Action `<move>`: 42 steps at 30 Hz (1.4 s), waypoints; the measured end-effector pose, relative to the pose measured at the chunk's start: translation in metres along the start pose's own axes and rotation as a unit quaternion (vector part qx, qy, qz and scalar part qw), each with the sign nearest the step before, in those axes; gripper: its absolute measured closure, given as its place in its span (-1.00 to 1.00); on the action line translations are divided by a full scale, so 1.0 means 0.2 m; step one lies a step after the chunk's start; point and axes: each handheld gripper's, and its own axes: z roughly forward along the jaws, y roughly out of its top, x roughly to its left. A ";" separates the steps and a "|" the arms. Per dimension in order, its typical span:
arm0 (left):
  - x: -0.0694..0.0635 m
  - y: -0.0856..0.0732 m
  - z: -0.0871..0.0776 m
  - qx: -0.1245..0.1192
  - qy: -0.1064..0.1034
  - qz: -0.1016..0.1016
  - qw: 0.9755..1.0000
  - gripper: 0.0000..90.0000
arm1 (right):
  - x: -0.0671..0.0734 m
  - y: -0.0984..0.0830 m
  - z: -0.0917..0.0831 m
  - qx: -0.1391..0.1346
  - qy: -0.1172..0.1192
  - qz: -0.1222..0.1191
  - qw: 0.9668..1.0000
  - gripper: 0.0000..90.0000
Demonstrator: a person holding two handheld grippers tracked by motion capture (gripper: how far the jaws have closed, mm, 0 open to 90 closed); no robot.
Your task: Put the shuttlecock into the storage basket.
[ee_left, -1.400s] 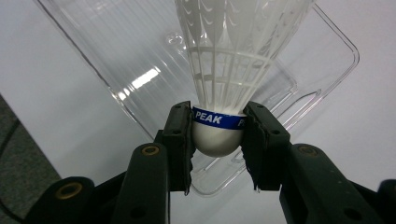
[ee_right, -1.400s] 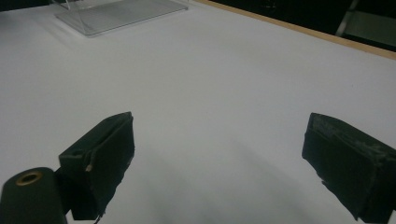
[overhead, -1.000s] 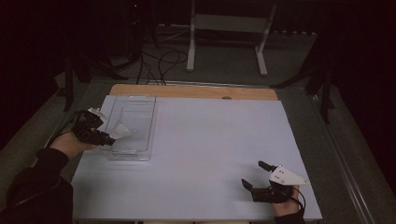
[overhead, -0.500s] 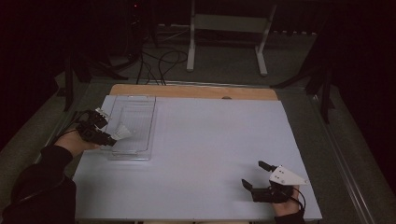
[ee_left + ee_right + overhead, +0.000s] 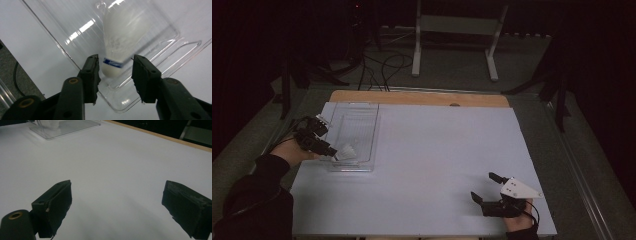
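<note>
The left hand-held gripper [image 5: 116, 68] has just been opening around the blue-banded shuttlecock [image 5: 120, 42].

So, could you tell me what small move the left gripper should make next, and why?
Probably lift the left gripper straight back from the clear tray. Its jaws have just been opening, and a gap shows beside the shuttlecock, which lies blurred in the tray, so it looks released.

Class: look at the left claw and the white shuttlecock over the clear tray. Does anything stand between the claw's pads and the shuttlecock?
Nothing visible does. The shuttlecock sits between the pads of the left claw, its cork base in the gap, over the clear tray. The claw has just been opening.
</note>
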 end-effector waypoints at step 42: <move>-0.08 0.07 -0.19 -0.084 -0.011 -0.011 0.996 -1.00 | 0.00 0.00 0.00 0.000 -0.002 0.001 1.000 -0.79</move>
